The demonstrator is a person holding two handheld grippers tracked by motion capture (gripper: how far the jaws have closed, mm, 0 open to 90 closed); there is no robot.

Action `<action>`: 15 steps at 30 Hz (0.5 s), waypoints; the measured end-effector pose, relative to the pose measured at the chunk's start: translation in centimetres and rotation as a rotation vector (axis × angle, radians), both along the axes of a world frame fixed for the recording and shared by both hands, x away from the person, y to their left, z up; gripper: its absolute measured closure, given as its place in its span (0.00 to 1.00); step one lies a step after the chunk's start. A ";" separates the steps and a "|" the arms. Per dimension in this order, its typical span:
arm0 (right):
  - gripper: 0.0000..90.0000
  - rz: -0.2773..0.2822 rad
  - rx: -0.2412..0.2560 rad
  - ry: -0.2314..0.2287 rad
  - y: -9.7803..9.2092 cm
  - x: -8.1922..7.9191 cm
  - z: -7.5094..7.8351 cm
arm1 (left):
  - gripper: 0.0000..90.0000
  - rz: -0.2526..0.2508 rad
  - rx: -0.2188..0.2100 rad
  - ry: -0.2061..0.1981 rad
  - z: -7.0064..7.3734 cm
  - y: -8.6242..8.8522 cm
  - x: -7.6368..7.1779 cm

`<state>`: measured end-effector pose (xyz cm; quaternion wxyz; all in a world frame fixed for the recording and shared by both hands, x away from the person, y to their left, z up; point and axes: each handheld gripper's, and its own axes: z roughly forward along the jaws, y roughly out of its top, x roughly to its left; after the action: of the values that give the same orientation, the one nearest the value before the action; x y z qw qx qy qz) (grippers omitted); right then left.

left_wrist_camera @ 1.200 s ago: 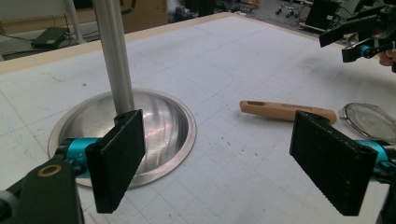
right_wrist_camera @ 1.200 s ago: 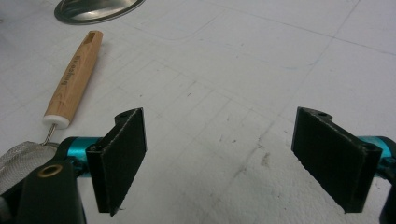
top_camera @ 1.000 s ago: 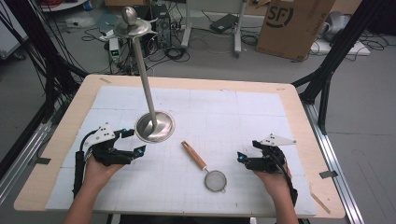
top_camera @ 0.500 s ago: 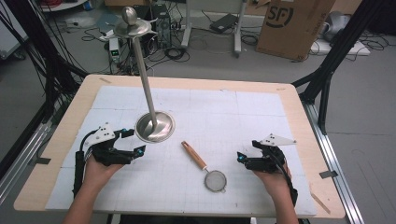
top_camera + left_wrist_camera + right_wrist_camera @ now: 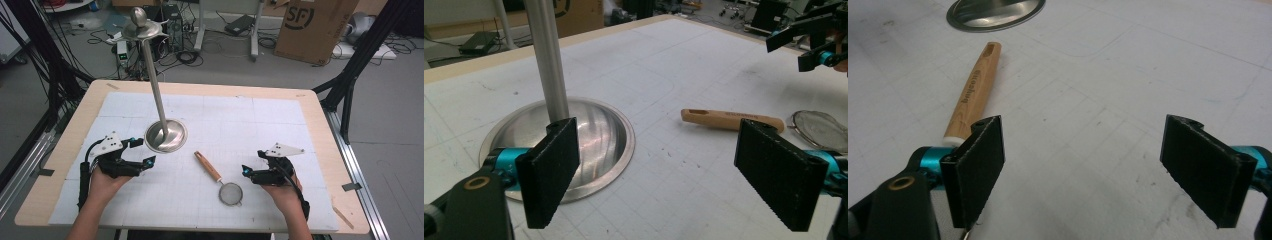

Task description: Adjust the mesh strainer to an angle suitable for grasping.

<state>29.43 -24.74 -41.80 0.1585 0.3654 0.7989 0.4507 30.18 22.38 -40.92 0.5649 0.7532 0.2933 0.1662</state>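
Two hand-held grippers flank a strainer on the tabletop

High view: left hand-held gripper (image 5: pixel 141 152) lower left, right hand-held gripper (image 5: pixel 246 170) lower right, both with jaws apart, empty; strainer (image 5: pixel 220 180) lies between, lower centre; left gripper view: stand (image 5: pixel 559 137) at left; right gripper view: the strainer's wooden handle upper left.

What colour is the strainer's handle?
Light brown wood, clearest in the right gripper view: strainer's handle.

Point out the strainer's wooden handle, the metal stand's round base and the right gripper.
wooden handle (image 5: pixel 207 166), high view, middle of the handle.
round base (image 5: pixel 170 137), high view, bare dome beside the pole.
right gripper (image 5: pixel 247 172), high view, midway between its open fingers.
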 end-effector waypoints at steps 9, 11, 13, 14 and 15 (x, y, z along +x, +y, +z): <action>0.19 0.052 -0.054 0.003 2.7 0.3 0.1 | 0.21 0.004 -0.006 0.000 -0.1 0.0 0.2; 0.19 0.056 -0.057 0.009 3.0 0.3 0.1 | 0.21 0.004 -0.008 0.001 -0.1 0.0 0.3; 0.19 0.080 -0.066 0.005 3.9 0.4 0.2 | 0.21 0.001 -0.012 0.000 -0.1 -0.1 0.3; 0.19 0.084 -0.070 0.008 4.1 0.4 0.2 | 0.21 0.001 -0.009 0.000 -0.1 -0.1 0.3; 0.19 0.085 -0.066 0.015 4.3 0.4 0.2 | 0.21 0.001 -0.009 -0.002 -0.1 -0.2 0.4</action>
<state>29.85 -20.43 -41.61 0.1451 0.3291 0.8293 0.4277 30.55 22.14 -41.03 0.5683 0.7504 0.2938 0.1661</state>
